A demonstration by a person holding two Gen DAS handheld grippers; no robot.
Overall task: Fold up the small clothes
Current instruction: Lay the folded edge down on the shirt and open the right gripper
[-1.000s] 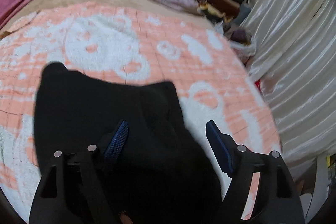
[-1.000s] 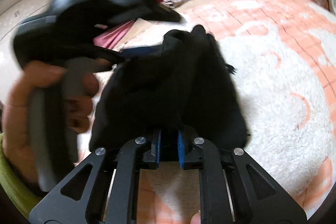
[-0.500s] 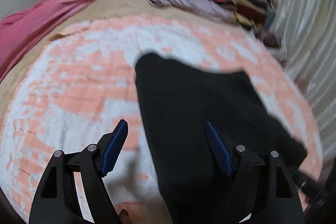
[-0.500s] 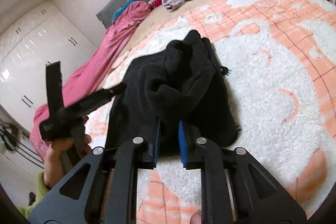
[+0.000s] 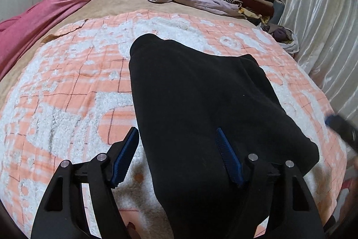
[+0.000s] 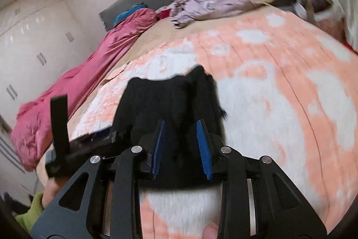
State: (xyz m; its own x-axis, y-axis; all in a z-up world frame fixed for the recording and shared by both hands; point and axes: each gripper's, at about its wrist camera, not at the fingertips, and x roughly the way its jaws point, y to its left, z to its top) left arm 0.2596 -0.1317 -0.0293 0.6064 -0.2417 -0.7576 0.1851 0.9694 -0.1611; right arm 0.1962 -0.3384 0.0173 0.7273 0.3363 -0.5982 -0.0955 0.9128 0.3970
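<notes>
Both wrist views low, close, facing headboard; share black garment (image 5: 201, 104).

My right gripper (image 6: 181, 147), clamped on the black garment (image 5: 201, 109) a second ago, now has its jaws parted with nothing held between them. The garment, previously bunched and lifted, now lies spread flat on the orange-and-white blanket (image 5: 67, 86). My left gripper (image 5: 176, 156) has pulled back towards the garment's near edge.

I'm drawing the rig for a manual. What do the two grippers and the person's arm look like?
Both the left gripper and right gripper are matte black with triangular cut-out linkages, round silver pivot pins and ribbed blue pads on the fingers. No cables show. The left hand is bare, with a lime-green sleeve.
</notes>
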